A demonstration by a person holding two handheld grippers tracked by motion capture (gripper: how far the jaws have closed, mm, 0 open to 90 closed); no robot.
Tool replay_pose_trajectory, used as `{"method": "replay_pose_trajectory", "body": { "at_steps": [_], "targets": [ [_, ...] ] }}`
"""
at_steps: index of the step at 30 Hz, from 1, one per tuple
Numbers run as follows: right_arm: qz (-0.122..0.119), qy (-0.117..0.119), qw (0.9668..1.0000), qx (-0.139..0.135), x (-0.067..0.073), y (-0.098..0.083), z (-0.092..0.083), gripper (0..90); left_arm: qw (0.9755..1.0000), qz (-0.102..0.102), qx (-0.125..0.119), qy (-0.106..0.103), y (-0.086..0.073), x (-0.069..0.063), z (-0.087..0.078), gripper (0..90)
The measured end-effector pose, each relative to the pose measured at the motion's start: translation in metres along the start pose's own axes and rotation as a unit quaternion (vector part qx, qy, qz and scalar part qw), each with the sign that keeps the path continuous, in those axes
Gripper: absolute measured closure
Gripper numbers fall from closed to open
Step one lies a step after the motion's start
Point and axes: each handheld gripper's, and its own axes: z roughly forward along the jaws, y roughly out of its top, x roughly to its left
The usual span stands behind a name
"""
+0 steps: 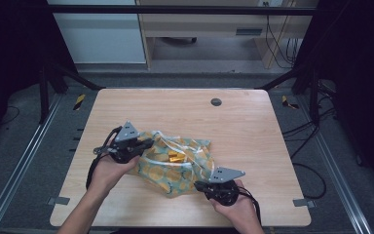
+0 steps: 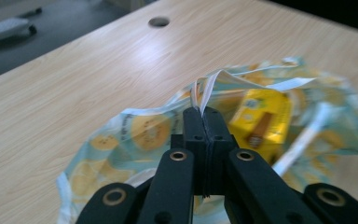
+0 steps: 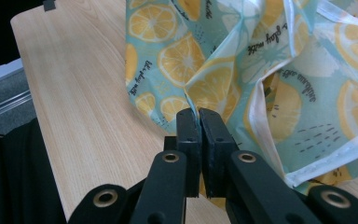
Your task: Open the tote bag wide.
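Nearest the camera in the high view, the right gripper (image 1: 205,185) is held at about five o'clock on the wooden table (image 1: 253,126), its jaws pinched onto a fold of the lemon-print bag (image 1: 175,168). At nine o'clock of the bag, the left gripper (image 1: 146,143) is clamped on the white-edged rim (image 2: 209,88). The bag lies near the table's middle, slightly toward the person, mouth spread between the two grips. Inside, a yellow carton (image 2: 260,122) is seen. The film is judged thin, soft, light and somewhat slippery, so it would sag and crumple; hemmed edges appear the surest hold. The carton looks light and rigid, and could slide if the bag is tilted.
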Motion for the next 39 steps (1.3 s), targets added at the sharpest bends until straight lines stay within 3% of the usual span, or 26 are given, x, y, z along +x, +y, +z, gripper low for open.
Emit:
{"method": "replay_pose_trajectory", "body": {
  "at_steps": [3,5,7,12,18,24,27,32,36,39],
  "targets": [
    [0.0,-0.001,1.0,0.002,0.0,0.0,0.0,87.3,0.9998,0.003,-0.018,-0.011,-0.006,-0.009,-0.013,90.0],
    [0.003,-0.002,1.0,0.005,0.0,-0.001,0.001,87.2,0.999,0.005,-0.036,-0.025,-0.018,-0.022,-0.028,90.0],
    [0.005,-0.005,1.0,0.006,-0.001,-0.002,0.001,87.1,0.9986,0.006,-0.039,-0.035,-0.029,-0.03,-0.034,90.0],
    [0.009,-0.01,0.9999,0.005,-0.003,-0.003,-0.001,86.6,0.9991,0.03,-0.011,-0.029,-0.057,-0.041,-0.038,90.0],
    [0.013,-0.016,0.9998,0.005,-0.006,-0.004,-0.004,86.1,0.9989,0.012,0.025,-0.038,-0.095,-0.041,-0.028,90.0],
    [0.01,-0.021,0.9996,0.017,-0.007,-0.006,-0.005,84.1,0.9981,0.008,0.048,-0.037,-0.112,-0.039,-0.023,90.0],
    [0.003,-0.024,0.9995,0.02,-0.005,-0.006,-0.007,77.9,0.9978,0.003,0.058,-0.034,-0.119,-0.038,-0.022,90.0],
    [-0.009,-0.032,0.9993,0.016,-0.001,0.0,-0.02,59.0,0.9977,0.003,0.062,-0.028,-0.123,-0.035,-0.025,90.0],
    [-0.024,-0.051,0.9984,0.004,-0.001,0.012,-0.037,49.6,0.9973,0.005,0.067,-0.028,-0.127,-0.035,-0.028,90.0],
    [-0.03,-0.073,0.9968,0.008,-0.009,0.02,-0.039,44.0,0.9968,0.008,0.074,-0.028,-0.13,-0.036,-0.028,90.0]
  ]
}}
